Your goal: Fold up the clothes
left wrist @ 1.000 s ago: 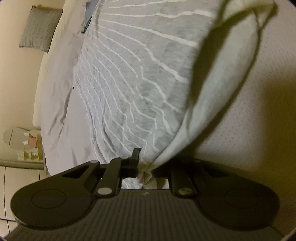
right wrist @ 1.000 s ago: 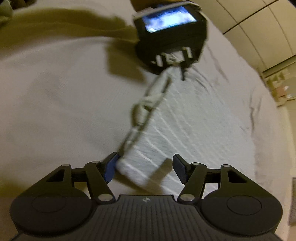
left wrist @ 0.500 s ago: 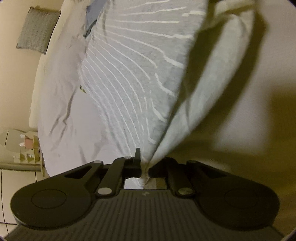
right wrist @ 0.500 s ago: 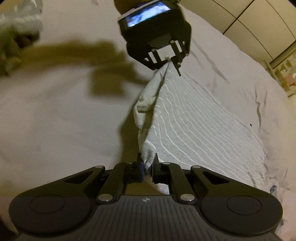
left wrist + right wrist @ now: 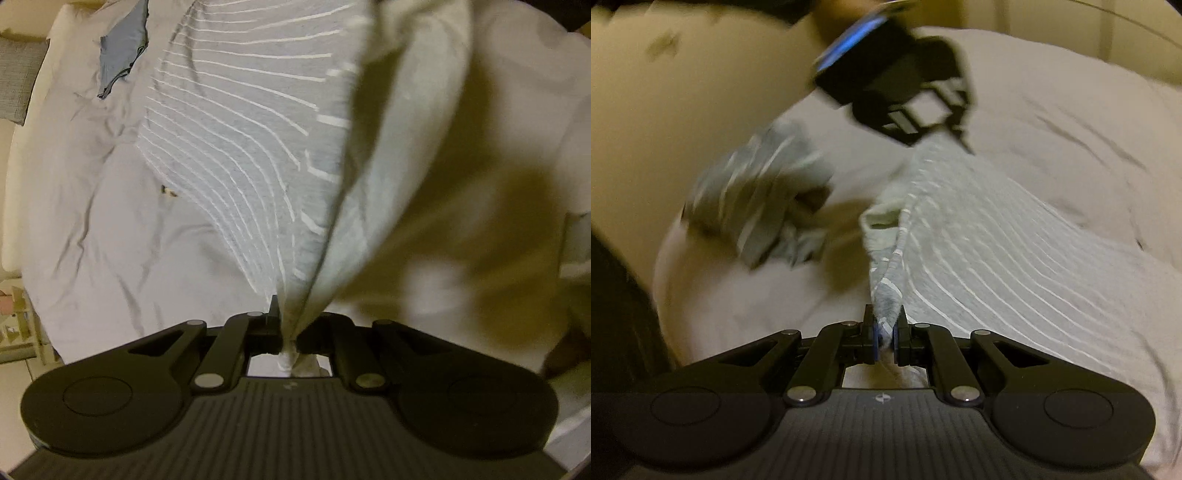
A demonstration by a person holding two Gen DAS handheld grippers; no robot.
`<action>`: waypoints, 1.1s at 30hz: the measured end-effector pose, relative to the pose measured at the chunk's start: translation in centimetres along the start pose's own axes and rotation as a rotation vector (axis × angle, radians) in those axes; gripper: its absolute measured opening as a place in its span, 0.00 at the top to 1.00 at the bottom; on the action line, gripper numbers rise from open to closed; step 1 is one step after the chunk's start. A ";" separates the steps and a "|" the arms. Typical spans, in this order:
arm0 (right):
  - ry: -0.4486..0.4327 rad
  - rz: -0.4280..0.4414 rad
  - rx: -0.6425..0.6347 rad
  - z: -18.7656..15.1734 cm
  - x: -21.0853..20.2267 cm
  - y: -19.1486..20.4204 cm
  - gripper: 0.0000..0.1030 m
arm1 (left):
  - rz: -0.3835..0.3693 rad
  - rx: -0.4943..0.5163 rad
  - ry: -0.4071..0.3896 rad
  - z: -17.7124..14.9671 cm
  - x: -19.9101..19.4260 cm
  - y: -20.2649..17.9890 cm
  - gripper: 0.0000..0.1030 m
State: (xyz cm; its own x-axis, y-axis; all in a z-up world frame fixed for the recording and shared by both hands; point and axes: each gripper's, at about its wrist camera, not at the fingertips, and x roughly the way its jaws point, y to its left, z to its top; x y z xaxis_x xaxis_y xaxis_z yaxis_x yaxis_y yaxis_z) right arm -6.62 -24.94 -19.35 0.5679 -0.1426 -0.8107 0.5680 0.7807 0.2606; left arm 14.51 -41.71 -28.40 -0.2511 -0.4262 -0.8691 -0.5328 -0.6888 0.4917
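Note:
A grey garment with thin white stripes (image 5: 236,140) hangs stretched above a bed. My left gripper (image 5: 288,332) is shut on one bunched corner of it, the pale inside of the cloth (image 5: 399,155) folding over to the right. In the right wrist view the same striped garment (image 5: 990,251) runs from my right gripper (image 5: 885,338), shut on another corner, up to the left gripper (image 5: 956,133) at the far end. The edge between the two grippers is taut and lifted, while the rest drapes onto the bed.
The bed sheet (image 5: 92,206) is pale and wrinkled. A blue cloth (image 5: 122,55) lies near the head of the bed beside a grey pillow (image 5: 18,85). Another crumpled striped grey garment (image 5: 761,195) lies at the left. Shelving (image 5: 14,325) stands by the bed.
My right gripper went from open beside the garment's corner to shut on it. Both grippers then rose, lifting the stretched edge off the bed and swinging it sideways.

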 end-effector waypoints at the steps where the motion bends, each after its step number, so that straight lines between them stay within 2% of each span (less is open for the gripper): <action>1: -0.030 -0.018 0.052 0.0 -1.0 -1.4 0.92 | 0.005 0.000 0.005 0.2 0.1 1.2 0.96; 4: -0.118 -0.078 0.211 -0.6 -4.0 -6.0 0.92 | 0.036 0.005 -0.010 2.4 1.3 6.2 0.96; 7: -0.177 -0.158 0.364 -2.7 -6.2 -11.2 0.92 | 0.054 0.020 -0.034 6.2 4.2 12.2 0.96; 12: -0.227 -0.262 0.618 -8.4 -7.2 -20.0 0.92 | 0.008 0.049 -0.058 13.5 11.4 20.4 0.96; 15: -0.216 -0.294 0.753 -12.2 -6.4 -24.8 0.92 | -0.051 0.059 -0.076 17.2 16.2 23.0 0.95; 18: -0.205 -0.290 0.899 -15.6 -5.1 -28.6 0.92 | -0.123 0.047 -0.083 19.9 20.5 24.5 0.94; 20: -0.207 -0.272 0.981 -17.2 -4.2 -30.2 0.92 | -0.166 0.040 -0.082 21.2 22.8 25.1 0.92; 22: -0.211 -0.260 1.036 -18.6 -4.0 -31.3 0.91 | -0.191 0.033 -0.081 22.0 24.3 25.5 0.87; 24: -0.215 -0.268 1.072 -19.5 -3.9 -31.7 0.87 | -0.186 -0.026 -0.092 21.9 25.1 26.4 0.70; 25: -0.215 -0.278 1.089 -19.9 -3.9 -31.7 0.87 | -0.184 -0.085 -0.100 21.5 25.3 27.3 0.68; 30: -0.222 -0.296 1.138 -20.6 -4.5 -31.5 0.75 | -0.183 -0.425 -0.103 17.6 25.3 31.7 0.69; 33: -0.229 -0.300 1.133 -20.3 -4.7 -30.9 0.74 | -0.181 -0.573 -0.109 15.1 24.6 32.7 0.69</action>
State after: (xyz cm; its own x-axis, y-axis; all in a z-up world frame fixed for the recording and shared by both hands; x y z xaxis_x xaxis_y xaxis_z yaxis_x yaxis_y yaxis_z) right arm -38.90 -36.04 -34.25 0.3507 -0.4227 -0.8357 0.8332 -0.2665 0.4845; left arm -21.30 -65.82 -34.49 -0.2950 -0.2313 -0.9271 -0.0630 -0.9635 0.2604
